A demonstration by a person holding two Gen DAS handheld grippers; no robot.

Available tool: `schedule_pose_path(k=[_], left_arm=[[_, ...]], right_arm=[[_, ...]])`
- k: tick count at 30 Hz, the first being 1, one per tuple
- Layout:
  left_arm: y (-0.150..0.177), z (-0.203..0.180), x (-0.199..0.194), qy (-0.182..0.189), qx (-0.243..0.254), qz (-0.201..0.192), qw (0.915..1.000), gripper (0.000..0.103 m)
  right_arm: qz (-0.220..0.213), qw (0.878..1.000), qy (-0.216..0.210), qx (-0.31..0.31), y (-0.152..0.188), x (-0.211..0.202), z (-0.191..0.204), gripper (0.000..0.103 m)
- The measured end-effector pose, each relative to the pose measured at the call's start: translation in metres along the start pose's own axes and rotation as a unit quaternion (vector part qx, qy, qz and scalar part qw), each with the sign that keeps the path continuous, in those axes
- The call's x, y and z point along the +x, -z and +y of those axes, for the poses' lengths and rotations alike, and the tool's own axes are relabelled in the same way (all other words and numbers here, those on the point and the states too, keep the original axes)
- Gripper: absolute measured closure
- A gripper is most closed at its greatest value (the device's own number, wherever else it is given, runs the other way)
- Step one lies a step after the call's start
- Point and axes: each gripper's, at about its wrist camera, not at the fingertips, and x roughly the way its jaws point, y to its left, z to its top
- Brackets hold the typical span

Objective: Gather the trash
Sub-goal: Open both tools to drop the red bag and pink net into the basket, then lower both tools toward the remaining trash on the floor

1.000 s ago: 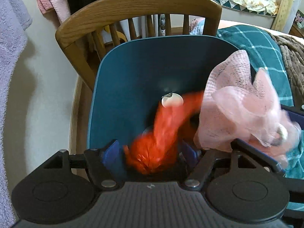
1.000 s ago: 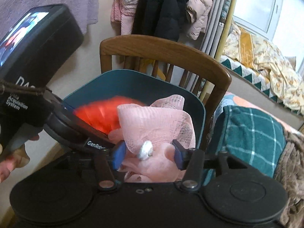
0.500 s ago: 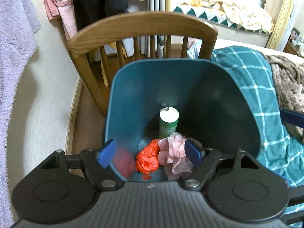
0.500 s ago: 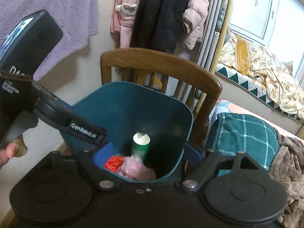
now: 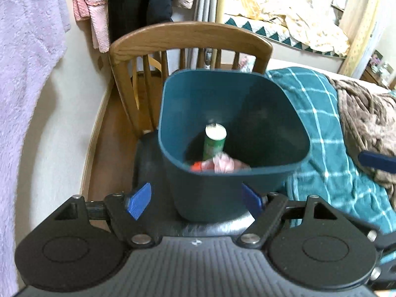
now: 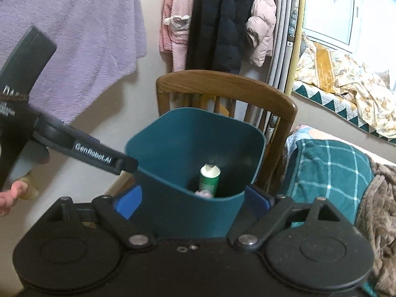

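Note:
A teal bin (image 5: 259,104) stands on a chair seat; it also shows in the right wrist view (image 6: 178,133). Inside it lie a green tube with a white cap (image 5: 214,141), a red net (image 5: 197,166) and a pink net (image 5: 224,164). In the right wrist view the tube (image 6: 209,179) and a bit of pink net (image 6: 204,194) show. My left gripper (image 5: 198,200) is open and empty, in front of the bin. My right gripper (image 6: 193,198) is open and empty, in front of the bin.
A wooden chair (image 5: 190,34) holds the bin, its back behind it. A teal checked blanket (image 5: 329,133) and brown throw (image 5: 366,113) lie to the right. A purple towel (image 5: 22,74) and coats (image 6: 220,19) hang on the wall.
Both grippers opened and dropped the red and pink nets into the bin, then pulled back and up away from it.

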Motion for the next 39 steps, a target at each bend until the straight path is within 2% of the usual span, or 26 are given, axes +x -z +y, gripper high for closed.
schedule_pose_path(k=[10, 14, 17, 25, 28, 30, 39], left_arm=[[0.081, 0.009, -0.017, 0.017, 0.000, 0.025, 0.9995, 0.022], [0.122, 0.012, -0.010, 0.023, -0.004, 0.036, 0.9991, 0.019], [0.154, 0.016, 0.006, 0.038, -0.016, 0.059, 0.9974, 0.019], [0.236, 0.028, 0.069, 0.054, -0.060, 0.118, 0.9898, 0.018], [0.269, 0.035, 0.101, 0.052, -0.081, 0.139, 0.9856, 0.010], [0.291, 0.040, 0.123, 0.047, -0.091, 0.153, 0.9829, 0.004], [0.400, 0.059, 0.239, 0.017, -0.104, 0.232, 0.9672, 0.004]], right_arm=[[-0.001, 0.999, -0.036, 0.035, 0.043, -0.031, 0.017, 0.007], [0.016, 0.998, -0.045, 0.047, 0.082, -0.030, 0.024, 0.005], [0.041, 0.997, -0.046, 0.052, 0.118, -0.021, 0.028, 0.005], [0.119, 0.989, -0.045, 0.077, 0.224, 0.021, 0.039, 0.005], [0.147, 0.984, -0.052, 0.082, 0.263, 0.042, 0.046, 0.003], [0.167, 0.980, -0.069, 0.083, 0.292, 0.059, 0.053, 0.003], [0.237, 0.963, -0.107, 0.074, 0.413, 0.143, 0.099, 0.003]])
